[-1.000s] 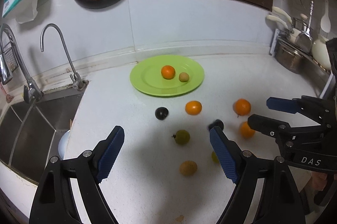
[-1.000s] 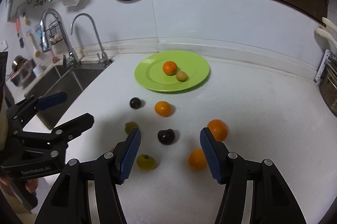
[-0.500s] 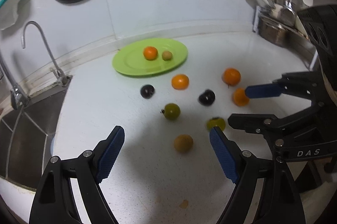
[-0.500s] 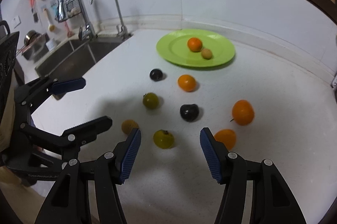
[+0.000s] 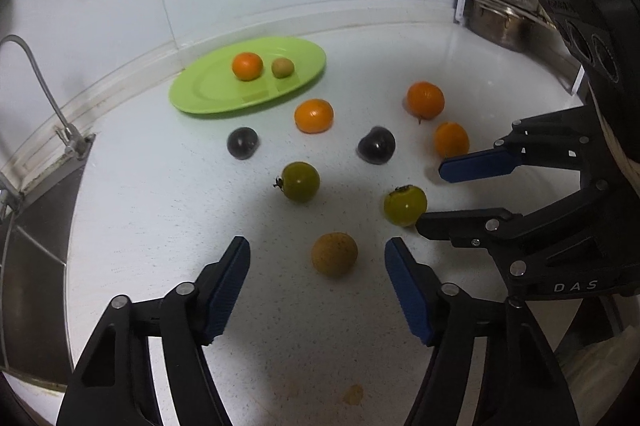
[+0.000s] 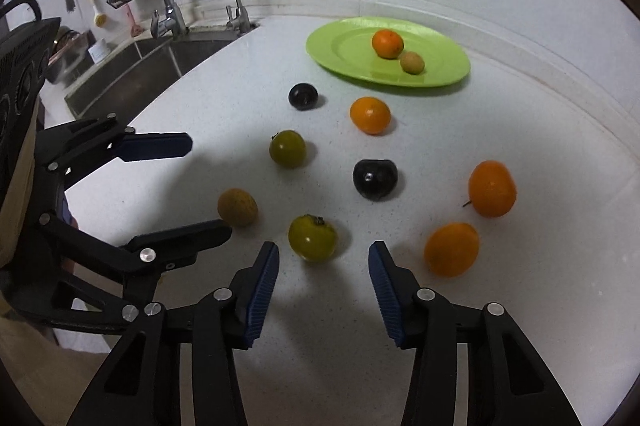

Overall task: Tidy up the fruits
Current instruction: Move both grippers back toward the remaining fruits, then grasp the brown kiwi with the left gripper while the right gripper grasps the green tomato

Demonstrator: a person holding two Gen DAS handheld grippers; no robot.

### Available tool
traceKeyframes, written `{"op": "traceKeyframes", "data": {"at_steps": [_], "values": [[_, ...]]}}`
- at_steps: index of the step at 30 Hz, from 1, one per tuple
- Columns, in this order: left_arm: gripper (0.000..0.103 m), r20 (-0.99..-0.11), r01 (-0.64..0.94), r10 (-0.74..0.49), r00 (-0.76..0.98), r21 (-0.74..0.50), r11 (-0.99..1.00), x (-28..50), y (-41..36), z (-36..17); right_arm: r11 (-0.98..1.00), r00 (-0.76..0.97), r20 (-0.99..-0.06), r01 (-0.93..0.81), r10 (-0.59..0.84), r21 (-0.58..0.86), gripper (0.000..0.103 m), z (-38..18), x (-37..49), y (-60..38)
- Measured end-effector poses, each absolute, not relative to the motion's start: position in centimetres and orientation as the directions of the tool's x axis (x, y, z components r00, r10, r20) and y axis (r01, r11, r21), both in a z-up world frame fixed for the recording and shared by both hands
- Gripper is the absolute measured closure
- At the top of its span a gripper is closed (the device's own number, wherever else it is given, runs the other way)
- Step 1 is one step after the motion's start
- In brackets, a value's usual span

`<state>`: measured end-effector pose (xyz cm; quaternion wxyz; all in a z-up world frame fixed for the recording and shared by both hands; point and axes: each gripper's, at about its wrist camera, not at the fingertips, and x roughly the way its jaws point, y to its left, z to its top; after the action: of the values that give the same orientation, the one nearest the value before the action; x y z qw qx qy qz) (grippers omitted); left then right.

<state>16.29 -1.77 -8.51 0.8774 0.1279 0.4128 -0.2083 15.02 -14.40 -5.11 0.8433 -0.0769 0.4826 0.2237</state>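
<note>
A green plate [image 5: 200, 94] [image 6: 340, 42] holds an orange [image 5: 247, 66] and a small brown fruit [image 5: 283, 67]. Several loose fruits lie on the white counter: oranges, two dark plums, two green fruits and a brown fruit. My left gripper [image 5: 318, 278] is open, its tips either side of the brown fruit [image 5: 334, 253], not touching. My right gripper [image 6: 323, 280] is open, its tips just short of a green fruit [image 6: 312, 237]. Each gripper shows in the other's view, the right one [image 5: 436, 196] and the left one [image 6: 200, 186].
A sink [image 6: 132, 62] with two taps lies left of the counter. A dish rack with pots [image 5: 504, 14] stands at the back right. The wall runs behind the plate. A small orange stain [image 5: 354, 394] marks the counter near me.
Both grippers have moved forward and down toward the loose fruits. The brown fruit now sits between the left tips, and the green fruit is closer to the right tips. No fruit has moved.
</note>
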Motion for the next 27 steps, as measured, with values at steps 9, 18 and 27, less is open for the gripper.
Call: {"op": "traceKeyframes", "data": {"at_steps": [9, 18, 27], "values": [[0.051, -0.804, 0.472, -0.281, 0.523, -0.001, 0.881, 17.3, -1.6, -9.6, 0.889, 0.409, -0.856, -0.441, 0.317, 0.119, 0.064, -6.2, 15.9, -14.0], [0.071, -0.812, 0.489, -0.32, 0.488, -0.049, 0.871, 17.4, -1.8, -10.1, 0.888, 0.4, -0.853, -0.437, 0.336, 0.145, 0.069, -6.5, 16.2, -13.7], [0.075, -0.801, 0.478, -0.326, 0.501, -0.058, 0.876, 17.1, -1.5, -9.2, 0.896, 0.407, -0.85, -0.417, 0.335, 0.153, 0.072, -6.4, 16.1, -13.6]]}}
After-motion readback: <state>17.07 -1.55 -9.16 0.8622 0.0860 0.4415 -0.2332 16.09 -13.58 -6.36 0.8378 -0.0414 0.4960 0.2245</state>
